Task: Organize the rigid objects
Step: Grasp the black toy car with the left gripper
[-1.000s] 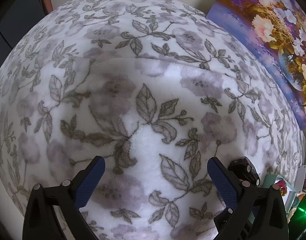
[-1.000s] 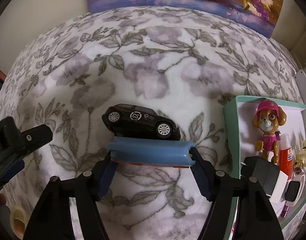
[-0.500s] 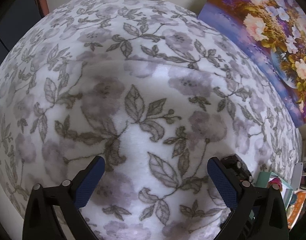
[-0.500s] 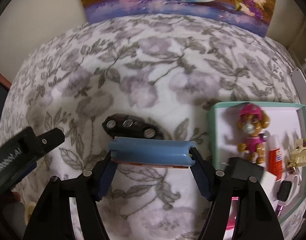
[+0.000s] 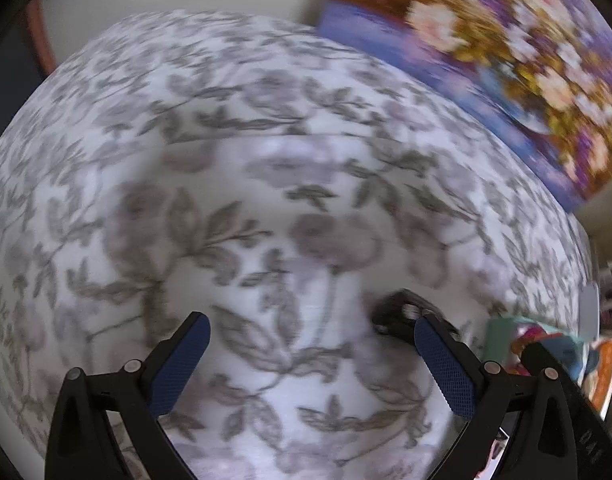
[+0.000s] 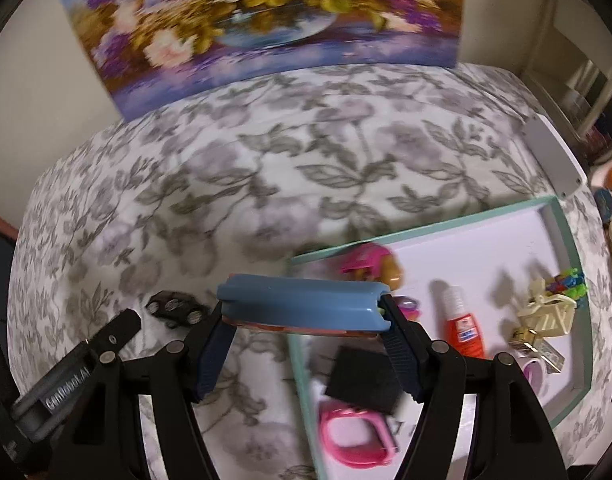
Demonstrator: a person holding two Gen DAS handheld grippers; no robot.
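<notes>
**Getting the blue case into the tray without knocking stuff over**

So the right gripper (image 6: pixel 306 322) has its fingers clamped on the ends of a flat blue plastic case with an orange underside (image 6: pixel 303 305), held crosswise just left of centre in the right wrist view, hanging over the near-left edge of the teal-rimmed white tray (image 6: pixel 426 230). My take: the tray's lower left is crowded. There's a black square block (image 6: pixel 364 380) and a pink plastic ring thing (image 6: pixel 354 434) right under it, plus the pink dog figure (image 6: pixel 372 266) behind. I'd carry it toward the bare white patch upper right, go low, then let go.

The left gripper (image 5: pixel 312 364) is spread wide with nothing in it, over the floral grey-and-white blanket (image 5: pixel 265 160). The small black toy car (image 5: pixel 398 312) sits by its right finger, lower right of the frame, probably next up.
</notes>
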